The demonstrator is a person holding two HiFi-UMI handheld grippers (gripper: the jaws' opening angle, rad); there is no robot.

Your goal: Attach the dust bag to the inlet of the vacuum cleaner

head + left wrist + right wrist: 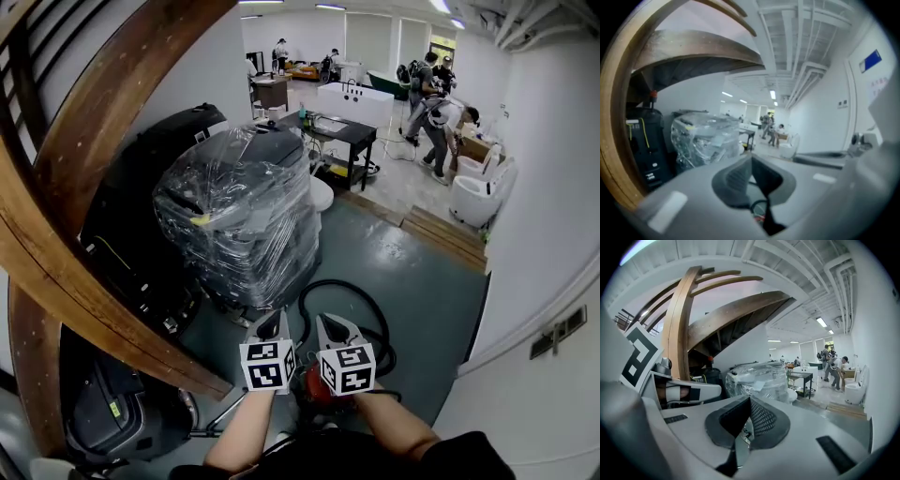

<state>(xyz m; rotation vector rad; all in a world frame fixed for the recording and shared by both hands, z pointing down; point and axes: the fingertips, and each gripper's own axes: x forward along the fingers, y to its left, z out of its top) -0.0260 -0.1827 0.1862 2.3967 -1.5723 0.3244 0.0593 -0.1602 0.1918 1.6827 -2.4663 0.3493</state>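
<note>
Workshop floor (412, 281), wrapped pallet stack (239, 220) ahead. Clenched, empty: left hand-held gripper (274, 326), right hand-held gripper (335, 330), above red vacuum cleaner (312, 392). No dust bag visible; attachment unconfirmed.

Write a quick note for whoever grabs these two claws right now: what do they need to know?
Left claw: shut, empty.
Right claw: shut, empty. The two are side by side, pointing out into the room.
Vacuum: red, on the floor, mostly hidden under the claws in the head view. Its black hose loops beside it.
Dust bag: not in any view.
Done: cannot tell, as the inlet is hidden.
Left: find the bag, check the inlet, and attach the bag if it isn't on.
</note>
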